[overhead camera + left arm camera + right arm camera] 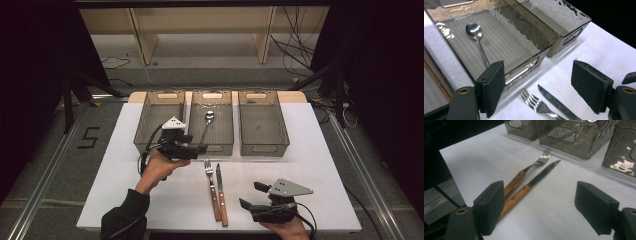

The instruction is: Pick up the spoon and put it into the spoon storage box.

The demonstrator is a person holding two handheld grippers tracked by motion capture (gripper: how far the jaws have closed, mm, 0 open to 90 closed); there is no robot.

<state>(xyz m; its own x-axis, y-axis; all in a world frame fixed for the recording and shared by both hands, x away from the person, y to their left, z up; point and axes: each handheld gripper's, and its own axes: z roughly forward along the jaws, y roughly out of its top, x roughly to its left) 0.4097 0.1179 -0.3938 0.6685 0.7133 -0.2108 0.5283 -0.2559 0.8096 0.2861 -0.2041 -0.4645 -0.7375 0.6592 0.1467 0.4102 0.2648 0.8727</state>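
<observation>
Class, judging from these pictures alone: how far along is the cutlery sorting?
Done: the spoon lies in the middle bin. In hand: nothing; the left gripper and the right gripper are open. Left: the fork and the knife on the table.

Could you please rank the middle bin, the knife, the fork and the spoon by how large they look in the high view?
1. Middle bin, clearly largest.
2. Knife and fork: about alike, not ranked.
3. Spoon, shortest, though it lies farther from the camera.
</observation>
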